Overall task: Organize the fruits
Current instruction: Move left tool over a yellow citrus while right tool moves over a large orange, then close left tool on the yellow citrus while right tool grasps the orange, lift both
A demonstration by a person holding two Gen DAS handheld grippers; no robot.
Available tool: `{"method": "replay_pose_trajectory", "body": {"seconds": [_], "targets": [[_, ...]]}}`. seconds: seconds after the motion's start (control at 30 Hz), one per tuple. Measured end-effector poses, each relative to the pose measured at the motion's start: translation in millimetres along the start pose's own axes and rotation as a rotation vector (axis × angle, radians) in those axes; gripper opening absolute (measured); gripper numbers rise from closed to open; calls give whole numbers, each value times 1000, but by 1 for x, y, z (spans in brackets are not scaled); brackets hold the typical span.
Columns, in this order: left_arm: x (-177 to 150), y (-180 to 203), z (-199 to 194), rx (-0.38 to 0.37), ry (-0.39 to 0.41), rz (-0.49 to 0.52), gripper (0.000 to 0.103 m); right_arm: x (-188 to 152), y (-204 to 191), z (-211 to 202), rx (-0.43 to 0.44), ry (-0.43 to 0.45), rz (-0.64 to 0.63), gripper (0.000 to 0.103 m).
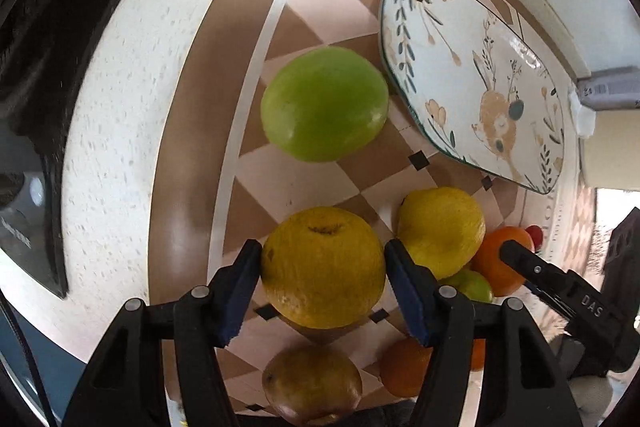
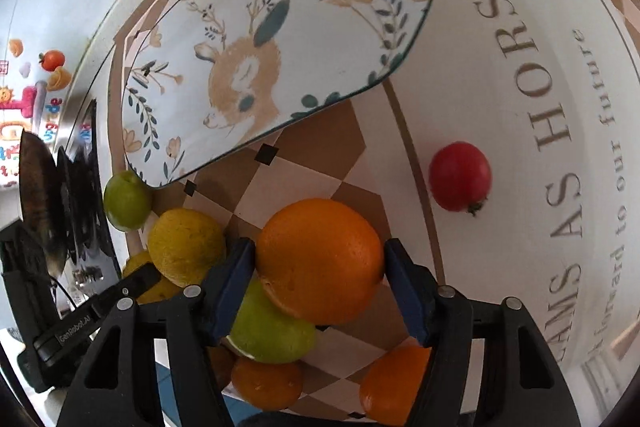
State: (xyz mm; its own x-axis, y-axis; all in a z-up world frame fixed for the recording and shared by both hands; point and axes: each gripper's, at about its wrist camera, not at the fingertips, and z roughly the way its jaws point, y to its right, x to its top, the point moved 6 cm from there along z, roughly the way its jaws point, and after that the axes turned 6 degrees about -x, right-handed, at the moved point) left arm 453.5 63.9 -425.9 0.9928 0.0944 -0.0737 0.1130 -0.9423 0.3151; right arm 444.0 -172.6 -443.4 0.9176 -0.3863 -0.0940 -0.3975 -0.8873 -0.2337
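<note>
Plate (image 2: pixel 320 27): glazed ceramic look, glossy, painted deer and leaves. Surface (image 1: pixel 280 183): smooth printed checker cloth, faint sheen. Green apple (image 1: pixel 324 105): waxy, shiny. Yellow fruit (image 1: pixel 324 267): dull, finely pitted skin. Orange (image 2: pixel 320 259): dimpled peel, soft gloss. Red fruit (image 2: pixel 460 175): smooth, slight shine. Left gripper (image 1: pixel 323 283), right gripper (image 2: pixel 320 283): matt black plastic, blue foam-like pads (image 1: pixel 404 287), bright metal pins.

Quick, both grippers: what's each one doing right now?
Left gripper: shut on the yellow fruit.
Right gripper: shut on the orange.
</note>
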Motion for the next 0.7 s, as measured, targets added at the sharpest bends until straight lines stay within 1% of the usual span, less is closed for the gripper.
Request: {"method": "replay_pose_trajectory", "body": {"seconds": [0.2,0.33,0.43,0.53,0.63,0.7], "targets": [[1,7,3,42,14,31,61,-2,3,1,24,-21,-29,68],[-3,14,3,60,9,30,60,0,-1,0,-1,-32,-76,67],[-8,20,-12,49,29,20,60,0,-2,-6,8,-30,-99,67],[-11,32,-41,2,56,12,60,3,-5,-24,57,-18,-106,67],[3,55,-75,-42,115,23,60,18,-9,-51,110,22,-117,67],[21,75,-84,-65,136,43,60,37,-15,-64,122,52,-137,67]]}}
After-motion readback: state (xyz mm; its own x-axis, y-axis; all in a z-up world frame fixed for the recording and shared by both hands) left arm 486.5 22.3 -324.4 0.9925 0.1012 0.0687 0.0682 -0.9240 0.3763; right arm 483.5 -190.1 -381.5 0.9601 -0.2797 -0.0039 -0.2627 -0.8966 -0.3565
